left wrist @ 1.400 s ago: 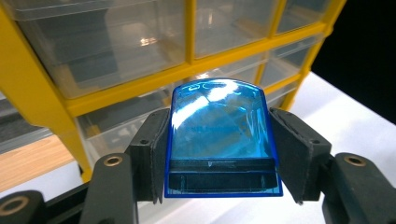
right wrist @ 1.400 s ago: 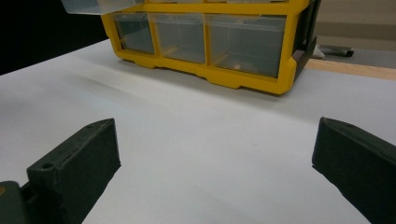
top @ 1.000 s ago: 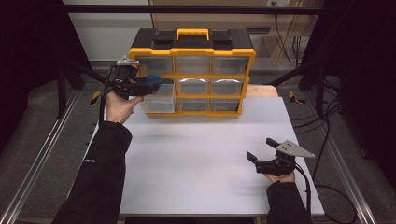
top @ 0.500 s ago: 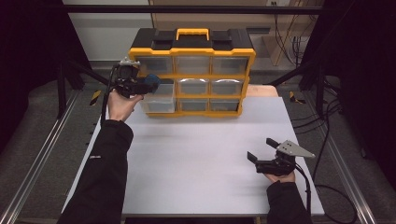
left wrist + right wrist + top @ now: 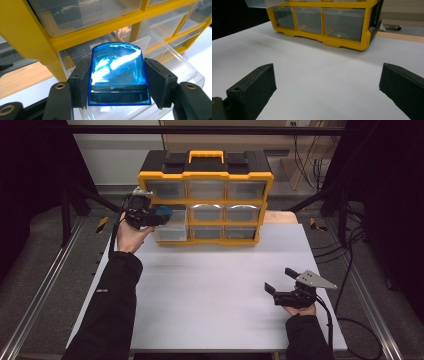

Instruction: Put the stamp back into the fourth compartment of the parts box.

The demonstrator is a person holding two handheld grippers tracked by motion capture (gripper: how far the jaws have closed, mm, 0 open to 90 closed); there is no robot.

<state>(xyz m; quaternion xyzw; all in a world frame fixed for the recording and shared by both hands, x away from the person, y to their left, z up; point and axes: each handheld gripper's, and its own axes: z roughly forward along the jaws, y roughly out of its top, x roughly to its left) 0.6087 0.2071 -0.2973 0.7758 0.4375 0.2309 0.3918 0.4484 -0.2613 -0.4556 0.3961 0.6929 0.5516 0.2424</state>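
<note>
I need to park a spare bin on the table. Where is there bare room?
The white table is bare between the yellow organizer and the right tool, and toward the near edge. It is crowded at the pulled-out drawer, where the left tool holds a blue piece.

The left hand-held gripper [image 5: 159,215], clamped on a blue translucent piece [image 5: 117,72], edges slightly nearer the yellow organiser's [image 5: 206,200] pulled-out middle-left drawer [image 5: 172,227] than a second ago

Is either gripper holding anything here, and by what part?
The left gripper clamps a blue clear piece by its two sides. The right gripper is open, empty.
</note>
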